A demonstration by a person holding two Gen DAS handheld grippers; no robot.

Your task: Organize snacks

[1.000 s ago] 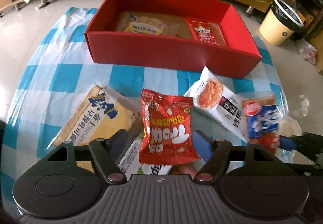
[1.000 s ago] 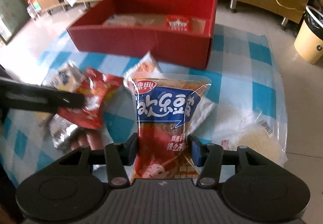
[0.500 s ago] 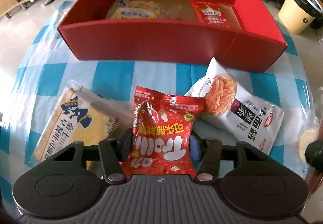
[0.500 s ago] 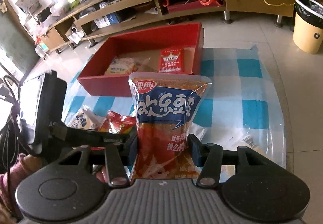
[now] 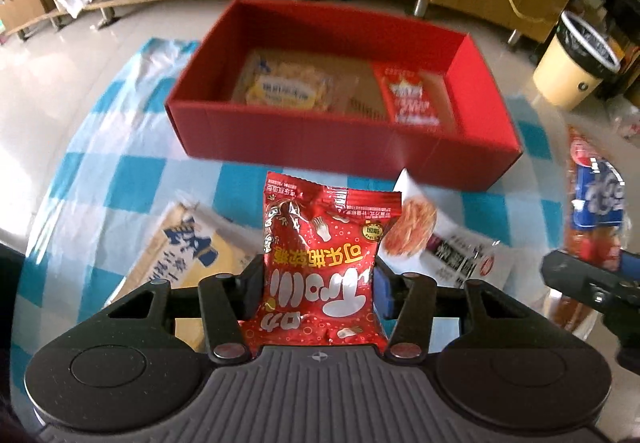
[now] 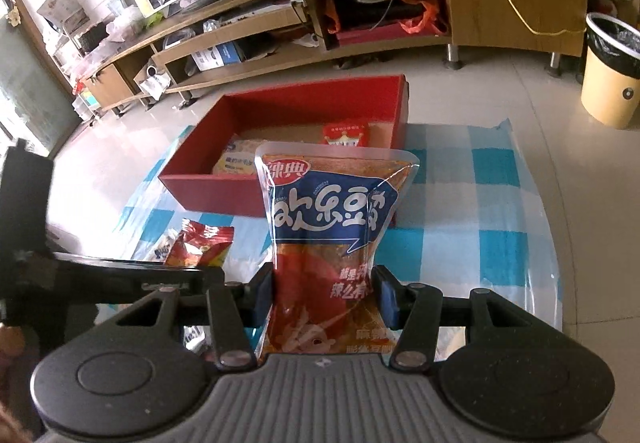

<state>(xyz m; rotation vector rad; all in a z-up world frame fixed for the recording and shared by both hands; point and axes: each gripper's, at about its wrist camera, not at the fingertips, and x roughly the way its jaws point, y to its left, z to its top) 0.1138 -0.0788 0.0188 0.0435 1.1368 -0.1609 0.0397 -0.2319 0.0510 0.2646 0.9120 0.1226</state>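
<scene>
Two packets are in your grip, one per gripper.

Left wrist view: your left gripper [image 5: 319,285] is clamped on a red snack bag [image 5: 326,263], pads pressed to both its sides, the bag standing up between them. Beyond it lies the red box [image 5: 344,145] on a blue-and-white checked cloth [image 5: 132,187]; inside the box are a yellow packet [image 5: 290,89] toward the left and a red packet [image 5: 410,97] toward the right. On the cloth just past your fingers lie a tan bag [image 5: 188,263] to the left and a white noodle bag [image 5: 444,243] to the right. At the right edge, part of your other gripper shows with its blue-and-orange pouch [image 5: 596,211].

Right wrist view: your right gripper [image 6: 325,295] is closed on the blue-and-orange pouch [image 6: 334,231], which stands upright and pinches in where the pads squeeze it. It partly hides the box [image 6: 224,191] behind. Your left gripper's arm crosses at the left, with the red snack bag [image 6: 202,243] above it. A bin [image 6: 612,71] stands on the floor at the far right.
</scene>
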